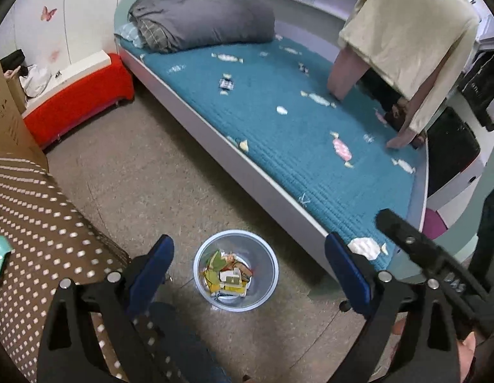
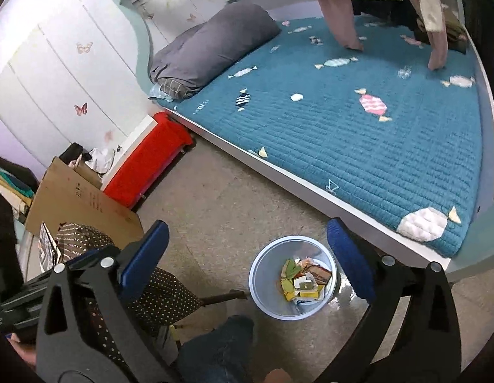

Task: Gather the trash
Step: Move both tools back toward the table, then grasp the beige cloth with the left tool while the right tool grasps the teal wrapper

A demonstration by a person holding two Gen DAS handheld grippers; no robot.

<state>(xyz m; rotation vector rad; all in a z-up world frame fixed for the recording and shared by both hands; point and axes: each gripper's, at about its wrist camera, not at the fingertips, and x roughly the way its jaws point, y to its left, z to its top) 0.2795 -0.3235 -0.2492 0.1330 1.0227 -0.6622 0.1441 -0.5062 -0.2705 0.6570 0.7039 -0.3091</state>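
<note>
**Hovering over a part-filled bin, both jaws empty**

Looking through the left wrist view first: left hand-held gripper (image 1: 249,257) spread wide, nothing between the blue pads, poised above the waste bin (image 1: 272,263) on the floor. Trash (image 1: 227,276) already lying in the bin's bottom — cartons and wrappers, loosely heaped. Bed (image 1: 278,121) just beyond the bin, its teal quilt printed with candy shapes; easy to mistake those prints for real wrappers and to waste a grasp pinching fabric. Polka-dot cushion (image 1: 45,233) close on the bin's left side, likely to be brushed on any low sweep. Another person's arms (image 1: 345,73) pressing on the bed well beyond the bin, a collision risk if reaching that way.

Turning to the right wrist view: right hand-held gripper (image 2: 247,255) likewise gaping, holding nothing, the bin showing between its fingers toward the right one. Bin light and unanchored by the look of it; a knock from a descending finger could tip it and spill the contents back over the floor. Cardboard sheet (image 2: 84,201) leaning left of the bin, liable to topple if clipped. No loose trash discernible on the floor around the bin.
</note>
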